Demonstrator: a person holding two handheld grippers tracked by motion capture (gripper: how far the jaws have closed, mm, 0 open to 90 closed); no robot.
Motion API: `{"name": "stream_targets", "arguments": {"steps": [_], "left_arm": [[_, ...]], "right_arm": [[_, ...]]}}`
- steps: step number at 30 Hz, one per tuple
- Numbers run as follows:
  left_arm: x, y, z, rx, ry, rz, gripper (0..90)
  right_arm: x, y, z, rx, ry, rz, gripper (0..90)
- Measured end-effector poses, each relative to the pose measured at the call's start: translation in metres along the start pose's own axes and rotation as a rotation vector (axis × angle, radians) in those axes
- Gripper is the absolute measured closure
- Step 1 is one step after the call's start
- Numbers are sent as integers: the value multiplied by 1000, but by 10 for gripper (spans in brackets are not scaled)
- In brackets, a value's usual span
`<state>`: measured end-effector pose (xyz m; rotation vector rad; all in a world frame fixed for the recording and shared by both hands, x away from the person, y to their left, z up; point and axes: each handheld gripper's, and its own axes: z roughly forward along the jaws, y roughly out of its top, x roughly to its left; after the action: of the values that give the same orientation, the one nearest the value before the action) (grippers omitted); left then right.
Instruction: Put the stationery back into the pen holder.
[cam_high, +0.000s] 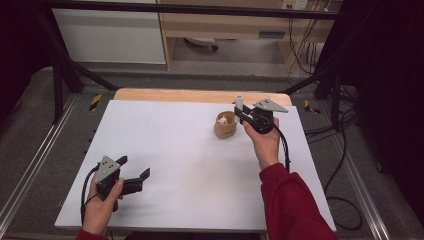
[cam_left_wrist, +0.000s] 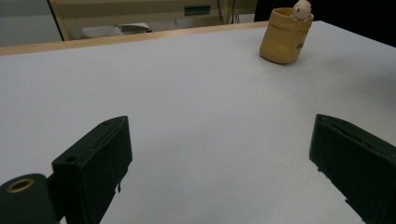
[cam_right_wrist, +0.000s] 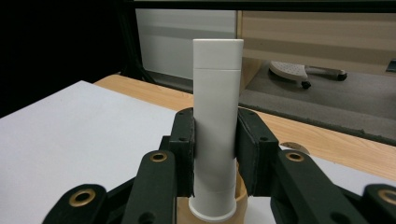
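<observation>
Above white table, right tongs clamp upright white tube.

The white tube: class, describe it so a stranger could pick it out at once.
On the white table, look to the far right, where the right tool grips it. The white tube stands upright, right beside the tan cup with the toy animal. It alone is tall, slim, plain white and capped.

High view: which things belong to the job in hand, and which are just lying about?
In the job:
- white tube, upright, clamped in the right hand-held gripper
- tan cup with a small figure on its rim

Idle:
- left hand-held gripper, open
- wheeled base on the floor
</observation>
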<state>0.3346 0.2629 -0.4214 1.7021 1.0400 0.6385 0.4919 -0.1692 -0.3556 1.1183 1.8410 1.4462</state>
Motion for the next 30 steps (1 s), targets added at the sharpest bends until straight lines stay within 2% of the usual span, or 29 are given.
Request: {"name": "stream_targets", "arguments": {"steps": [5, 10, 17, 30], "left_arm": [[1, -2, 3, 14, -4, -16, 58], [-1, -2, 4, 19, -8, -16, 60], [0, -3, 3, 32, 1, -22, 63], [1, -3, 2, 25, -1, -31, 53]], "right_arm": [[-1, 1, 5, -19, 1, 27, 694], [-1, 2, 11, -23, -2, 16, 694], [-1, 2, 19, -20, 4, 31, 694], [0, 5, 36, 2, 3, 15, 694]]}}
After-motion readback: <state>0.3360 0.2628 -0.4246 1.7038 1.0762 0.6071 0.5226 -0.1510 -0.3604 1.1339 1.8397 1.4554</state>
